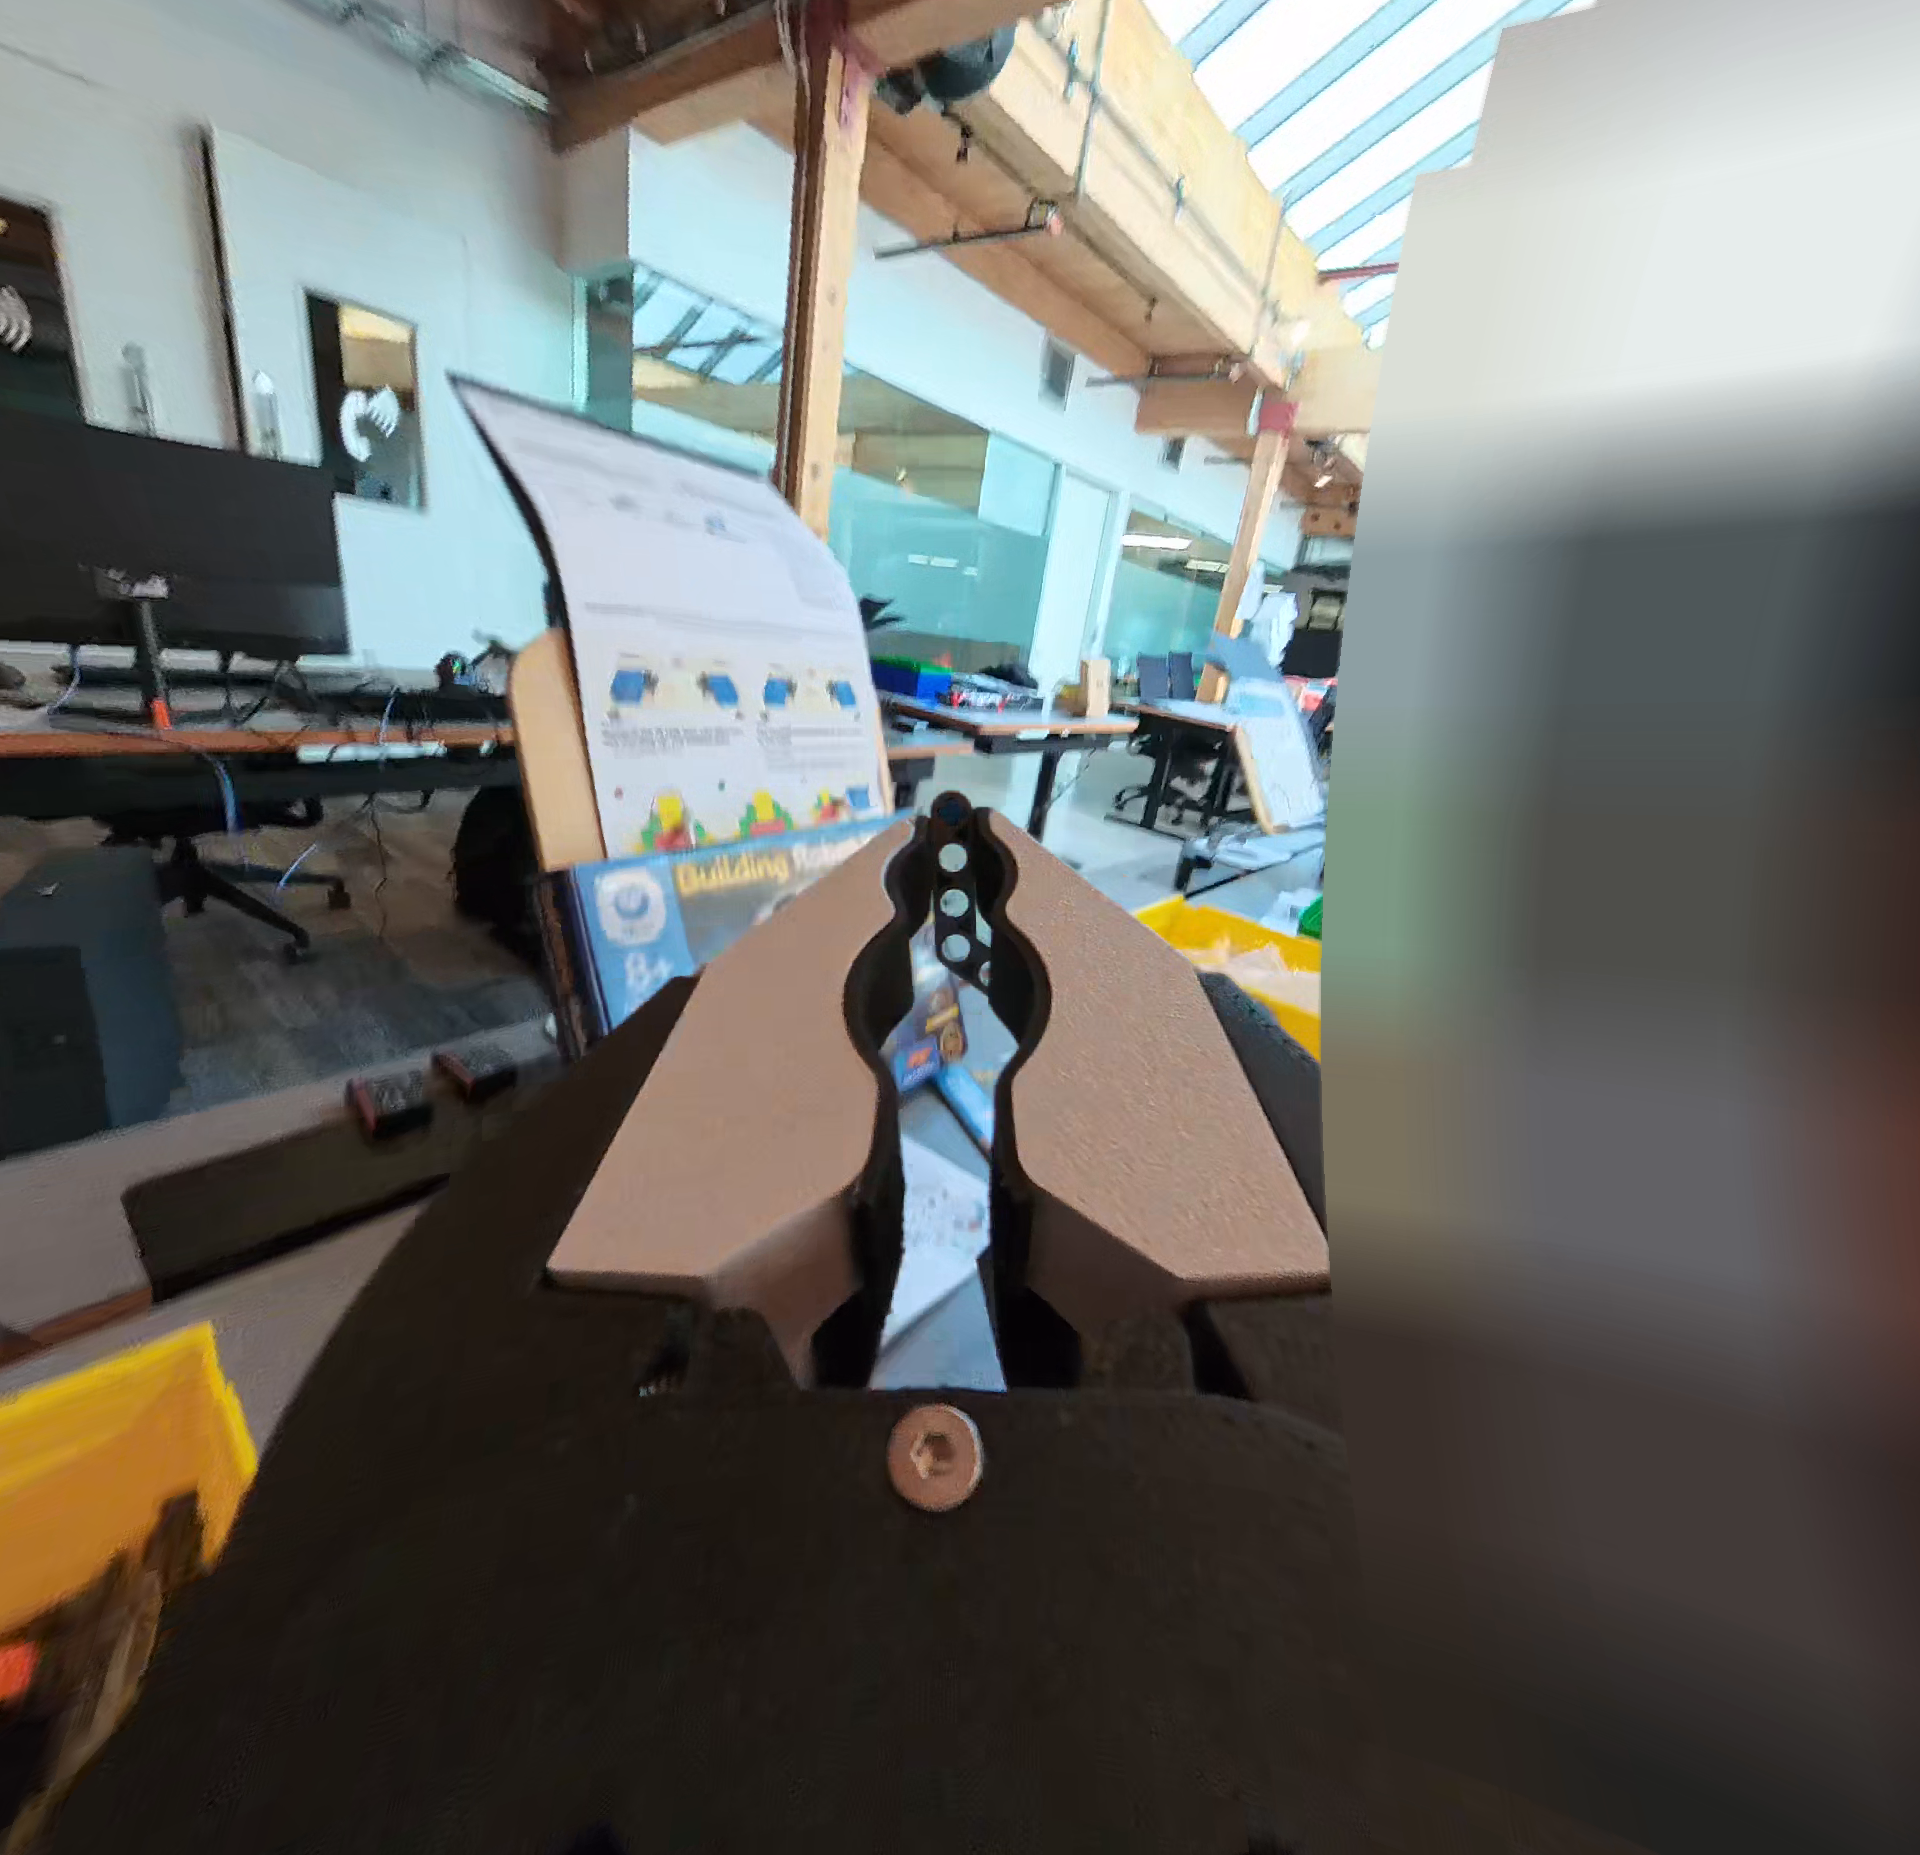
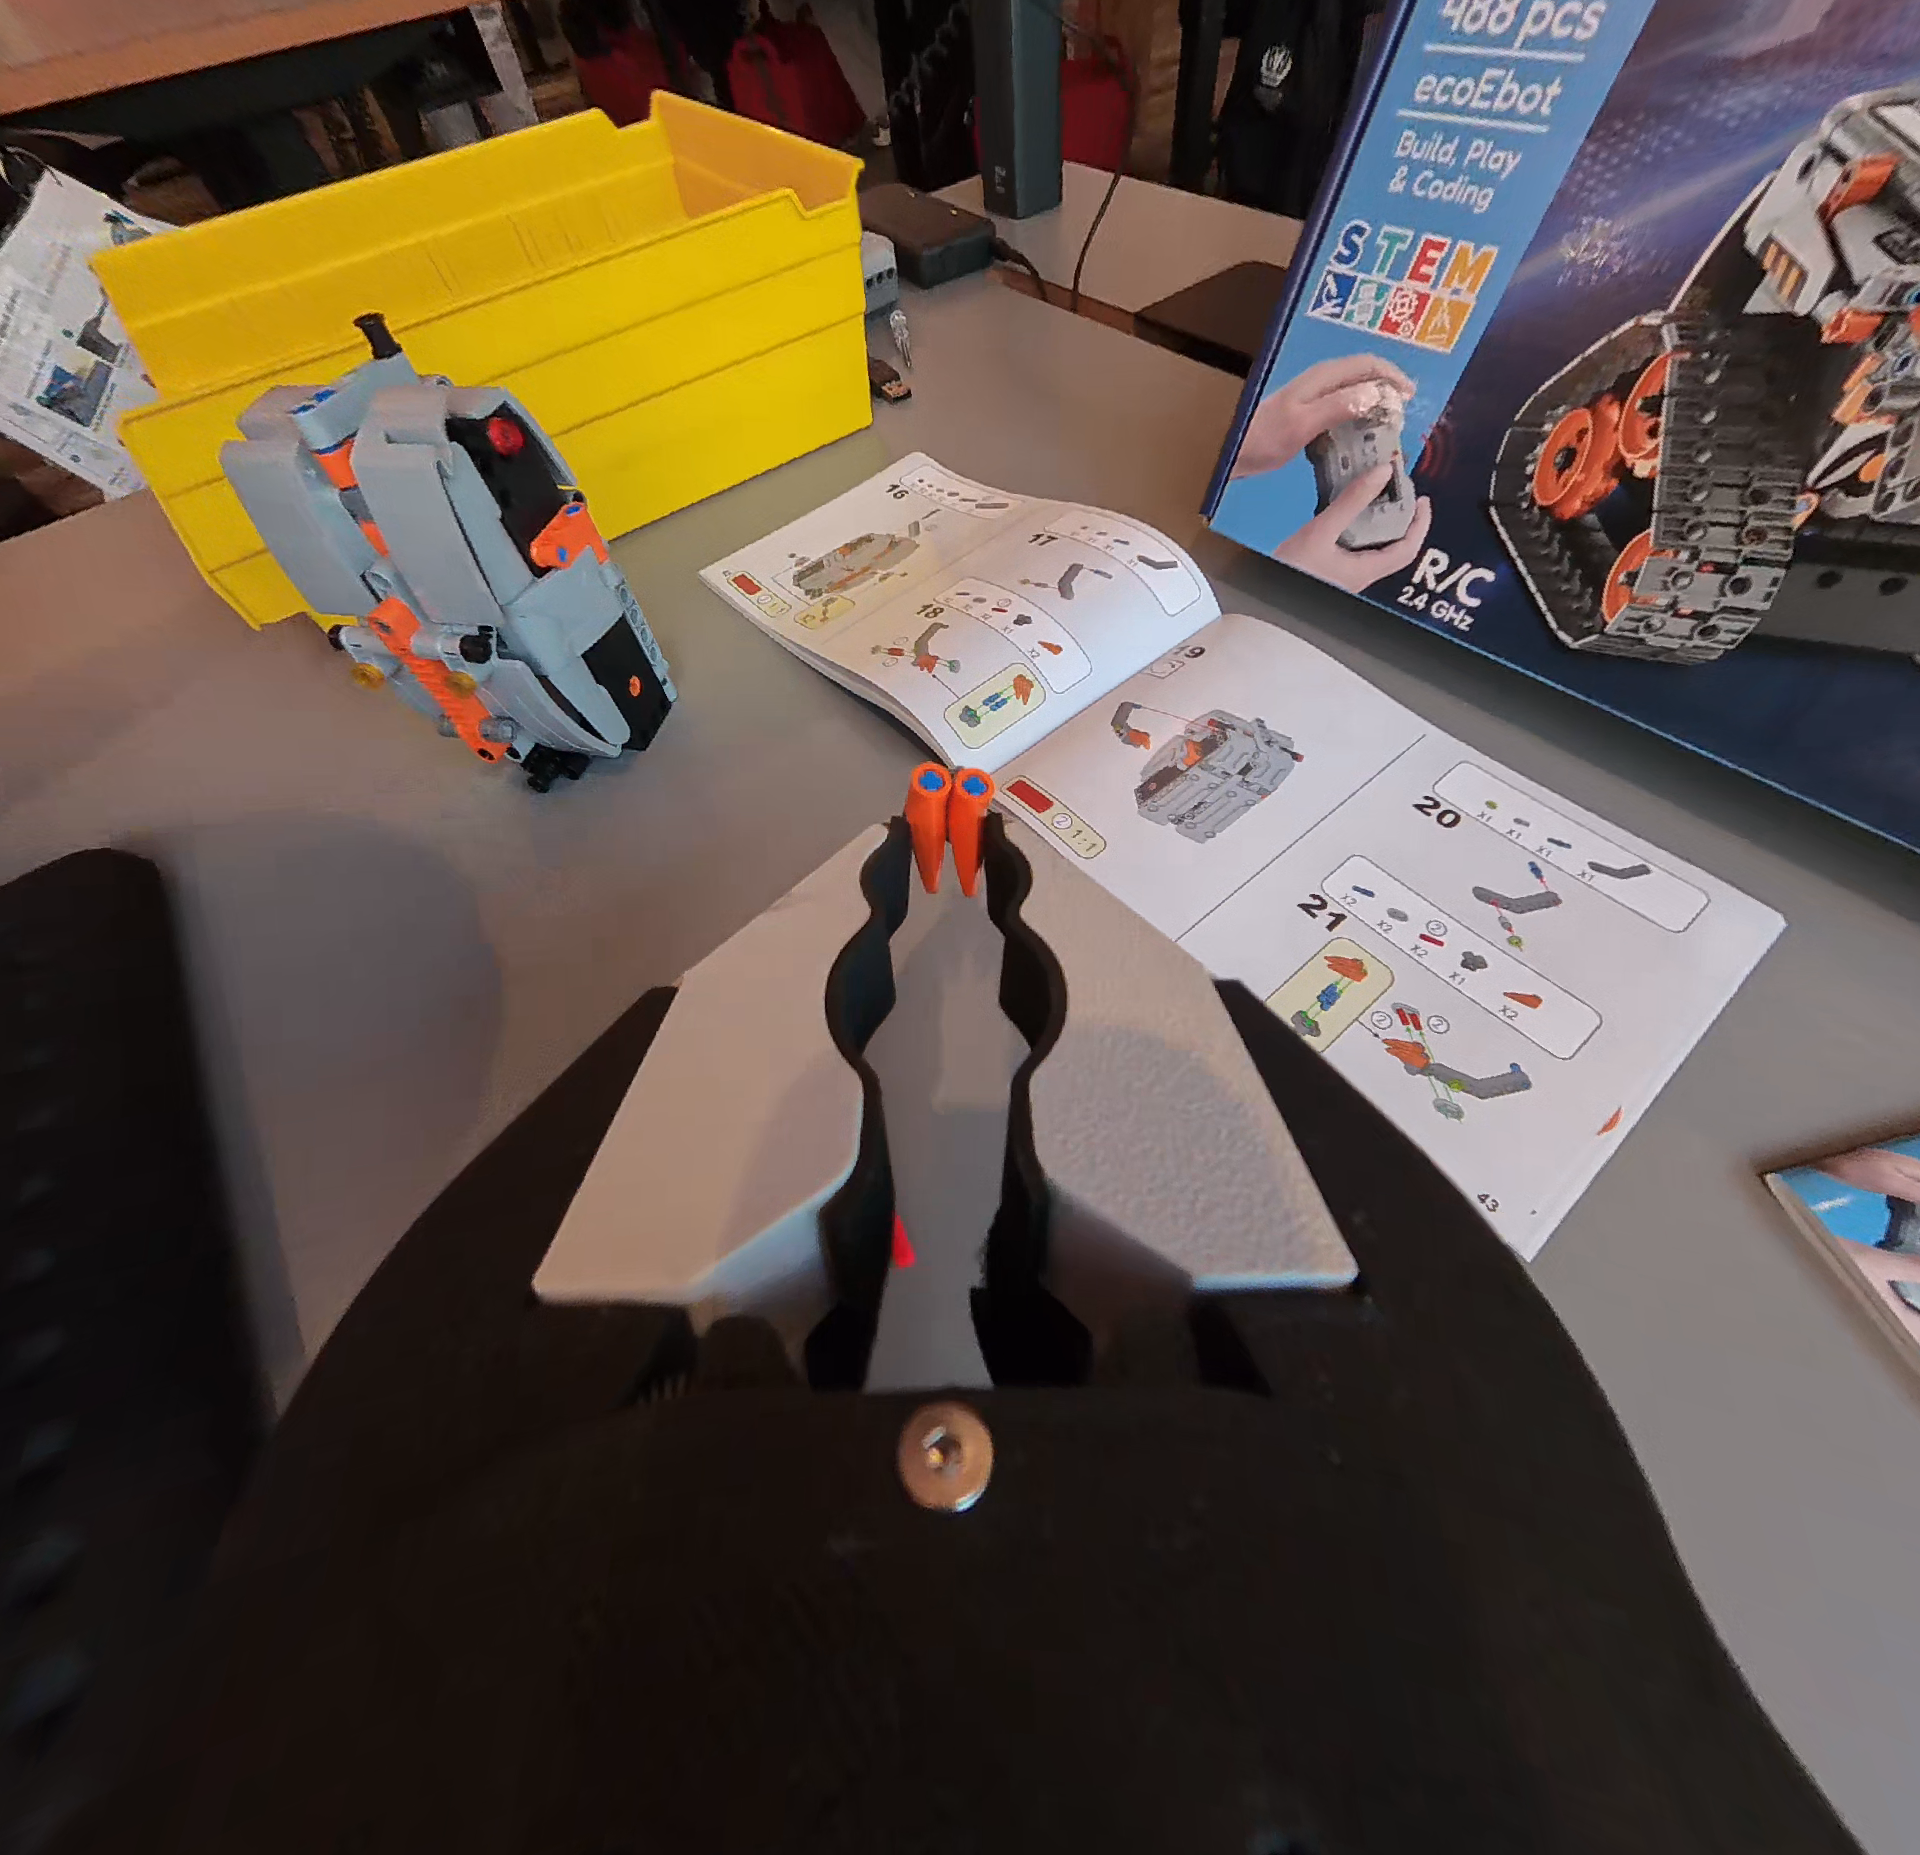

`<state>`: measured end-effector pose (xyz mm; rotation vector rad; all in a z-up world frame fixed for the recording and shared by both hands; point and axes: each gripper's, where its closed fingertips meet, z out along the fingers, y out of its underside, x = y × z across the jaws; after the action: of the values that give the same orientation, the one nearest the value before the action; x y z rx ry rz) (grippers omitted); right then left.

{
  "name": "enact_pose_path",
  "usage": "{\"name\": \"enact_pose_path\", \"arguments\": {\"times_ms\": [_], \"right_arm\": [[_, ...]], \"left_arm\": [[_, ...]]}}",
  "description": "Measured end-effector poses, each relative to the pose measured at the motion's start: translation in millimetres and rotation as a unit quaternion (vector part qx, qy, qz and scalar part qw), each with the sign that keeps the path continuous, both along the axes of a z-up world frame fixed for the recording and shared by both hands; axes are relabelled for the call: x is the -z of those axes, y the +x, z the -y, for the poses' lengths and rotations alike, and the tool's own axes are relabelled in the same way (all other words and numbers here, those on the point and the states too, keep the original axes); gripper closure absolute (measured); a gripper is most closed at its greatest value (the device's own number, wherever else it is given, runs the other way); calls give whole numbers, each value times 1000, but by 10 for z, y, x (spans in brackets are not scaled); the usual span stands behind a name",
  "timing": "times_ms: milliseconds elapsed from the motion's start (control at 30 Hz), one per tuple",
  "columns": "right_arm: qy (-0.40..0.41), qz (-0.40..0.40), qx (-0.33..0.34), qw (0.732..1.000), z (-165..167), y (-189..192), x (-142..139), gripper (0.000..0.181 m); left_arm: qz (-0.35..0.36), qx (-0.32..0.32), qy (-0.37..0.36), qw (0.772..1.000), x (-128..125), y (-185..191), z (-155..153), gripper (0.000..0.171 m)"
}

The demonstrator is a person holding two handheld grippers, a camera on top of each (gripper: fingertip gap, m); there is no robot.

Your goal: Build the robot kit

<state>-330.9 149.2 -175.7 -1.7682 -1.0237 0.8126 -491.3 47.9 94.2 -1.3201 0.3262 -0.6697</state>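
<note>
Left gripper (image 1: 951, 818): your left one is pinched narrow on one black beam (image 1: 958, 896), held at the very tips.
Black beam: a thin flat strip with a row of round holes; four show clearly, and a blue pin sits in the top end. It stands nearly upright between the tips, its lower end leaning to the right.
Right gripper (image 2: 948, 834): your right one is closed narrow on two orange cones (image 2: 948, 829), side by side.
Orange cones: two alike, wide ends up and points down into the gap, each with a blue plug in its top. They hang above the grey worktop (image 2: 312, 870), just beside the open booklet.
Booklet (image 2: 1195, 797): one, lying open and flat on the worktop ahead of your right gripper, its pages full of numbered building pictures.
Model (image 2: 457, 558): one part-built piece in grey, black and orange, standing on end to the left, touching or just in front of the bin.
Yellow bin (image 2: 499, 278): one in the right view, behind the model.
Box (image 2: 1621, 299): one large blue box, upright at the far right, behind the booklet.
Printed sheet (image 1: 707, 642): one, propped on a board beyond your left gripper.
</note>
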Motion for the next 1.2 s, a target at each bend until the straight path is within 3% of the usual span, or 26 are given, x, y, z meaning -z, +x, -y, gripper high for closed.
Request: {"name": "enact_pose_path", "arguments": {"times_ms": [233, 333, 400, 467, 633, 767, 933, 1033, 1200], "right_arm": [[-28, -11, -28, 999, 145, -115, 44, 168], [-29, 2, -36, 999, 184, -130, 71, 167], [-22, 17, -34, 999, 177, -101, 82, 168], [-18, 48, -34, 998, 154, -39, 132, 167], [-16, 141, -8, 990, -49, 283, 305, 168], [-52, 146, 4, 988, -159, 470, 351, 168], [-83, 152, -8, 985, -129, 498, 438, 167], [-77, 186, -19, 979, -106, 502, 556, 167], [-64, 215, -30, 974, -119, 513, 685, 167]], "left_arm": [[-62, -60, -98, 991, 1149, 421, 253, 166], [-39, -63, -142, 987, 1611, 627, 258, 166], [-11, -31, -174, 984, 1857, 827, 244, 166], [6, 4, -196, 981, 2008, 1024, 223, 166], [-32, 26, -251, 967, 2413, 1369, 65, 167], [-127, 48, -325, 936, 2856, 1632, 30, 166], [-273, 11, -360, 892, 3223, 1557, -17, 166], [-286, 13, -366, 885, 3273, 1544, -11, 166], [-320, 49, -418, 849, 3485, 1543, 119, 166]]}}
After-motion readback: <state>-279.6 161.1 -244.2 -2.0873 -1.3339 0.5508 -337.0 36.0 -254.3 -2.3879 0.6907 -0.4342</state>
